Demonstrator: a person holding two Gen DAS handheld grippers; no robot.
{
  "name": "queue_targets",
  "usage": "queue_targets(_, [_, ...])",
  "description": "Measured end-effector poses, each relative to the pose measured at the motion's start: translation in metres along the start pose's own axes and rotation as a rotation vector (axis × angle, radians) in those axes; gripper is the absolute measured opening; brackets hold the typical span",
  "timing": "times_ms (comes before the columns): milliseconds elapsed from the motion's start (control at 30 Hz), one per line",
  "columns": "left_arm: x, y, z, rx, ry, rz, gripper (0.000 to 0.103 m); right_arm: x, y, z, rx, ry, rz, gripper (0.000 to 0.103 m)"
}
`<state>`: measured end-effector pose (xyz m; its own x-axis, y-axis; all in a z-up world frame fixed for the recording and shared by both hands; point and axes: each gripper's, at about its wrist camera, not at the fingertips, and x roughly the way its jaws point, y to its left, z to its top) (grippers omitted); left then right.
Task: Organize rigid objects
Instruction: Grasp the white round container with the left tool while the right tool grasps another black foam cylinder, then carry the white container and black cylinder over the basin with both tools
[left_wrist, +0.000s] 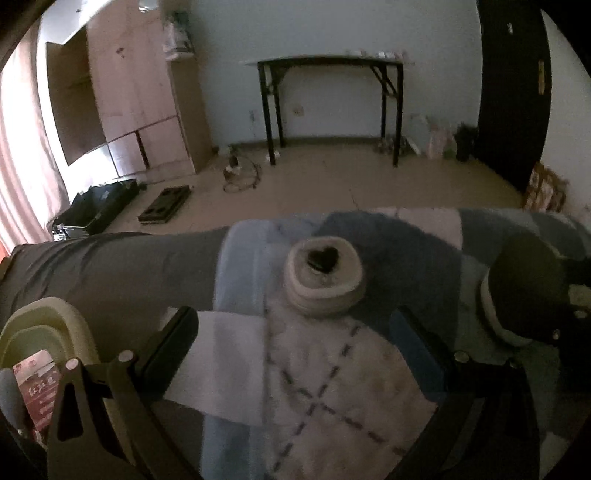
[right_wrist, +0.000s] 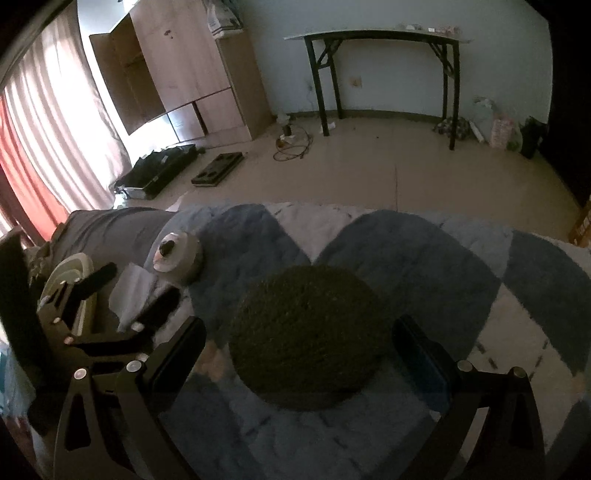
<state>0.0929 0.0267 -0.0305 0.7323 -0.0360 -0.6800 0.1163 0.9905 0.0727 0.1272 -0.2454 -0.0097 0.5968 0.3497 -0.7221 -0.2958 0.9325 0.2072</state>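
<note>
A round tin with a pale lid and a dark heart mark (left_wrist: 325, 275) (right_wrist: 177, 254) lies on the blue-and-white blanket (left_wrist: 332, 398). My left gripper (left_wrist: 295, 334) (right_wrist: 129, 291) is open just short of the tin, holding nothing. A second round container with a dark fuzzy top and a white side band (right_wrist: 310, 332) (left_wrist: 517, 284) rests on the blanket. My right gripper (right_wrist: 301, 347) is open, with one finger on each side of the container and a small gap on the left. In the left wrist view its frame (left_wrist: 569, 306) shows at the right edge.
A pale green basket (left_wrist: 48, 314) (right_wrist: 74, 269) holding a red packet (left_wrist: 40, 384) sits at the left on a grey sheet (left_wrist: 129, 266). Something white (right_wrist: 125, 291), sheet or cloth patch, lies under my left gripper. Beyond the bed are bare floor, a black-legged table (right_wrist: 384, 37) and a wardrobe (right_wrist: 177, 66).
</note>
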Motion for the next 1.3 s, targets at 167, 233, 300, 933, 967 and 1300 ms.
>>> queue_targets(167, [0.020,-0.002,0.011,-0.008,0.037,-0.011,0.103,0.004,0.005,-0.001,-0.008,-0.004,-0.052,0.103])
queue_targets(233, [0.023,-0.005,0.017,0.010,0.022,-0.011,0.102,0.008,0.008,-0.001,-0.013,0.002,-0.052,0.102])
queue_targets(300, [0.025,-0.007,0.020,0.030,0.018,-0.005,0.099,0.012,0.010,-0.001,-0.026,0.007,-0.064,0.096])
queue_targets(933, [-0.132,0.107,0.030,-0.116,-0.109,0.063,0.056,-0.049,0.086,0.002,-0.199,-0.201,0.268,0.067])
queue_targets(967, [-0.143,0.124,0.027,-0.137,-0.117,0.078,0.056,-0.048,0.099,0.003,-0.226,-0.197,0.288,0.067])
queue_targets(1300, [-0.154,0.306,-0.066,-0.620,-0.080,0.100,0.056,0.032,0.308,0.018,-0.507,0.012,0.507,0.067])
